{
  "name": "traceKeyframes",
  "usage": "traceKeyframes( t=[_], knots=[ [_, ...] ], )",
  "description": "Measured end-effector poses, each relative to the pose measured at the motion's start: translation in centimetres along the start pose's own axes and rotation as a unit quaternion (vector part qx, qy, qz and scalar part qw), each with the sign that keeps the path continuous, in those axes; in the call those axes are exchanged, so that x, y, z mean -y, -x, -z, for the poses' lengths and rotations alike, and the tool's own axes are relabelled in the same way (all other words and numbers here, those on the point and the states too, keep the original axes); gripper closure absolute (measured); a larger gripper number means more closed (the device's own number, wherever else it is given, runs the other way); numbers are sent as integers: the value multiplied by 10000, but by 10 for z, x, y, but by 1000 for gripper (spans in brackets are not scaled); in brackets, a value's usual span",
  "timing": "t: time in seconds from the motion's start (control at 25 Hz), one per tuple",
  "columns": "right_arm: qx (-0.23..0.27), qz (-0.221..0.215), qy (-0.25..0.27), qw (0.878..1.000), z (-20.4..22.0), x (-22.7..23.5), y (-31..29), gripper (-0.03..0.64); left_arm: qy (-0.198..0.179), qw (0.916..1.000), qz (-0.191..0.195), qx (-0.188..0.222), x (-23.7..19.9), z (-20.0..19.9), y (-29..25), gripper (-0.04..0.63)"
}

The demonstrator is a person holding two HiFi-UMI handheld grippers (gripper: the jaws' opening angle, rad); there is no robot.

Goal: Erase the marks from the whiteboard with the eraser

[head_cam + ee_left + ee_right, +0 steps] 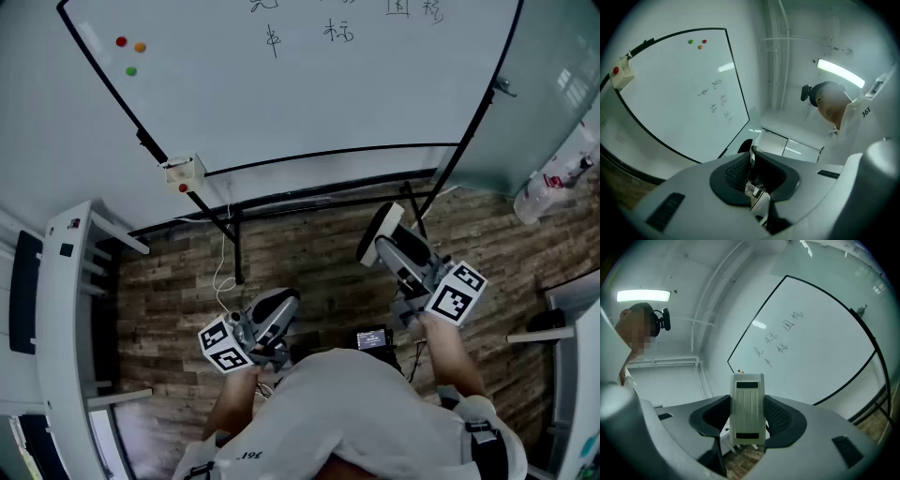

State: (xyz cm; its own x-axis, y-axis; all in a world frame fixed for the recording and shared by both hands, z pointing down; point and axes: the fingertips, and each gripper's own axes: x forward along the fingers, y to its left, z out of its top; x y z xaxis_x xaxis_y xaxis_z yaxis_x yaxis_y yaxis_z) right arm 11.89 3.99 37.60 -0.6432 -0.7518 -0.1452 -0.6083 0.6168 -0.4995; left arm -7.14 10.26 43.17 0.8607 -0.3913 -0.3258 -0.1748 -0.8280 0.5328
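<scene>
The whiteboard [309, 94] fills the top of the head view, with several dark handwritten marks [338, 33] near its upper edge. My right gripper [383, 243] hangs low in front of the board's stand, shut on a white ribbed eraser [378, 228]. The right gripper view shows the eraser [748, 411] upright between the jaws, with the whiteboard [825, 357] and its marks [780, 341] beyond. My left gripper [279, 309] is low over the floor, shut and empty. In its own view the left gripper [752, 159] points toward the whiteboard [670, 93] and marks [719, 101].
Three coloured magnets [130, 53] sit on the board's left part. A small box with a red button [183, 172] hangs at the frame's lower left corner. The stand's black legs [234, 246] and a white cable [223, 274] cross the wooden floor. White furniture [66, 328] stands left.
</scene>
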Motion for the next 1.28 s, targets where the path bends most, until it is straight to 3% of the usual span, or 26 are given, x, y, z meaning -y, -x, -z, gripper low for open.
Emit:
traceKeyframes(
  t=[0.36, 0.56, 0.8, 1.04, 1.28],
  knots=[
    [-47, 64, -58, 10000, 2, 7, 4, 371, 29, 9998, -177, -15, -5, 4, -1, 560],
    [-26, 304, 73, 9995, -2, 14, 6, 371, 36, 9998, -204, 12, -5, 5, -4, 560],
    [-140, 281, -137, 9994, -1, 19, 9, 371, 11, 9996, -285, 66, -7, 6, -7, 560],
    [-275, 605, 657, 9956, -10, 28, 14, 373, -76, 9992, -365, 148, -7, 5, -18, 560],
    [-193, 712, 989, 9924, -29, 45, 20, 373, -165, 9986, -447, 218, -7, 8, -36, 560]
  ],
)
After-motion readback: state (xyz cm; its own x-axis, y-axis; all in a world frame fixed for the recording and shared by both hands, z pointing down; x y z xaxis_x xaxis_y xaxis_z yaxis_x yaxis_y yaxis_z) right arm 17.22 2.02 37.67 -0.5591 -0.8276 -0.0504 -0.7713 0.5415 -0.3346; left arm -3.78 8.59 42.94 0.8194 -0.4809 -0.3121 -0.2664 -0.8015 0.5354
